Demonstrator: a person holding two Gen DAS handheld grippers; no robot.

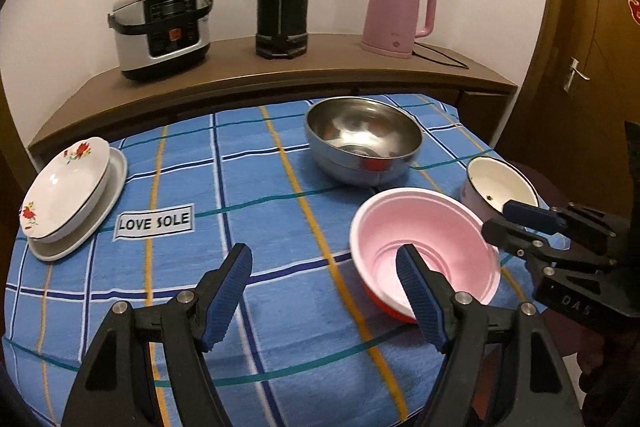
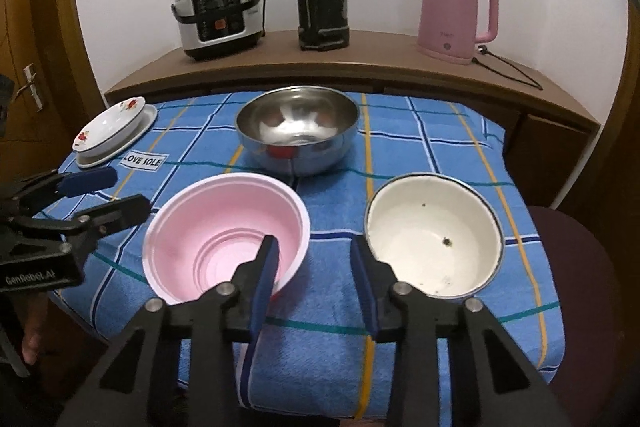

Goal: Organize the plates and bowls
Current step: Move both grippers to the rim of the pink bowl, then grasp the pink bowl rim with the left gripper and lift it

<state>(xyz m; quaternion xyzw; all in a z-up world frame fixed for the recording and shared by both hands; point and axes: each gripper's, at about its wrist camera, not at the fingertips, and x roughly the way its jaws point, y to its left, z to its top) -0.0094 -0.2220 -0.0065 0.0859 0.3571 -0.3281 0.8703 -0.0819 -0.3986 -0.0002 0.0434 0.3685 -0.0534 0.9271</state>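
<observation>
1. Pink bowl: upright on the blue checked cloth, near the table's front edge, left of centre in the right wrist view. It is round, so no long axis governs the approach; only the rim matters.
2. Right gripper: jaws spread, holding nothing. Its left finger appears just over the pink bowl's right rim; the other finger lies just beside the white enamel bowl. Whether either finger touches a rim cannot be told.
3. Governing relation (judgement): the pink bowl lies slightly left of the right gripper's axis, the enamel bowl slightly right. A small leftward shift would straddle the pink rim wall.
4. Left gripper: jaws likewise wide apart and empty. It sits left of the pink bowl, one finger overlapping the bowl's interior in its own view. Both tools seem about equally near.
5. Steel bowl: behind, at centre; probably the largest nesting base.
6. Flowered plate: stacked on a plain plate at far left, well apart from the bowls.
</observation>
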